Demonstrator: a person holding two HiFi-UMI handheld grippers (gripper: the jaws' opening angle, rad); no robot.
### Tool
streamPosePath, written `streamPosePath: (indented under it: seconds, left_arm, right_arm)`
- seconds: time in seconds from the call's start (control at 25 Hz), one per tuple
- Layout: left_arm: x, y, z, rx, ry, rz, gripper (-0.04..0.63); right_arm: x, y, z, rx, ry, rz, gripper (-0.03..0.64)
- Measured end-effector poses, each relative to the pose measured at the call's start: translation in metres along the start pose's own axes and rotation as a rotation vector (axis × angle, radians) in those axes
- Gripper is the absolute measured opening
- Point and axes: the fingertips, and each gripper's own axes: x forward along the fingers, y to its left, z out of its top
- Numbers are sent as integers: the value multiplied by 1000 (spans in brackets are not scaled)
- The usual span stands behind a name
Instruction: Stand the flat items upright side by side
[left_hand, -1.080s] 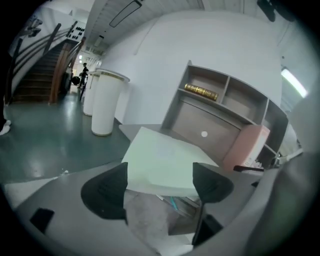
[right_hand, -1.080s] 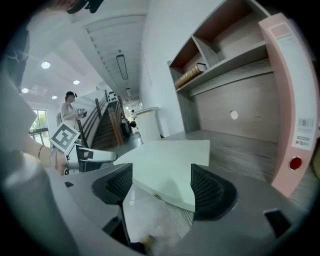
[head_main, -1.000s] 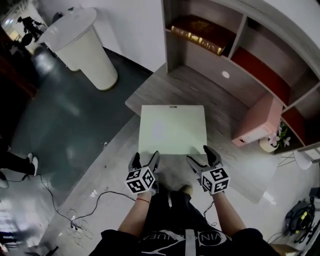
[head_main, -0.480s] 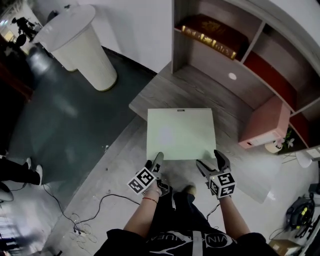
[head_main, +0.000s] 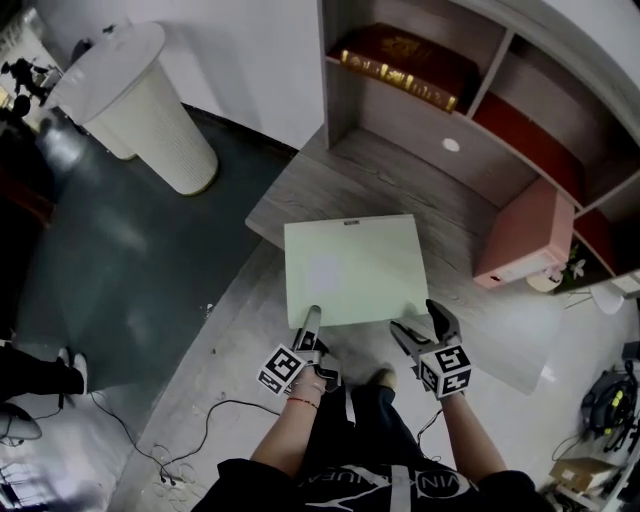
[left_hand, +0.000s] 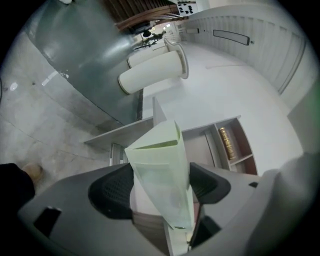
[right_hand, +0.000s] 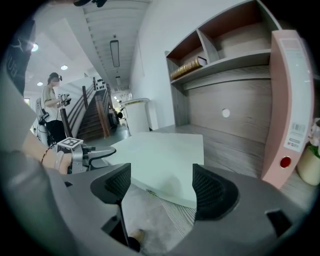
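Observation:
A flat pale green item (head_main: 350, 270) lies on the low wooden shelf board (head_main: 300, 190), its front edge overhanging the floor. My left gripper (head_main: 312, 322) is rolled on its side at the item's front left corner. In the left gripper view that corner (left_hand: 160, 170) sits between the two pads, which have just been closing; small gaps still show beside it. My right gripper (head_main: 417, 320) stands open just short of the front right corner (right_hand: 160, 160), with nothing between its fingers. A pink box file (head_main: 525, 240) stands upright at the right.
A dark red book with a gilt edge (head_main: 400, 65) lies in an upper shelf compartment. A white ribbed pedestal (head_main: 135, 105) stands on the dark floor at the left. Cables (head_main: 190, 420) trail over the pale floor. A small potted plant (head_main: 560, 275) sits beside the pink file.
My left gripper has rolled onto its side and sunk to the green item's front left corner, which now lies between its jaws. The right gripper has stayed put.

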Motion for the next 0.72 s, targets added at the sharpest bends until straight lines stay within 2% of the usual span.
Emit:
streamPosePath:
  seconds: [0.12, 0.24, 0.48, 0.6, 0.72]
  left_arm:
    - [-1, -15, 7, 63, 6, -7, 341]
    - [2, -39, 19, 160, 5, -23, 334]
    - [16, -109, 44, 436, 0, -39, 330]
    - [25, -146, 41, 558, 8, -64, 327]
    - [32, -178, 29, 647, 36, -96, 321]
  right_arm:
    - [-1, 2, 3, -11, -7, -1, 390]
    - [1, 8, 6, -34, -12, 6, 390]
    - [3, 14, 13, -45, -31, 16, 389]
    - [1, 14, 18, -39, -58, 9, 380]
    - [-2, 13, 26, -40, -82, 2, 374]
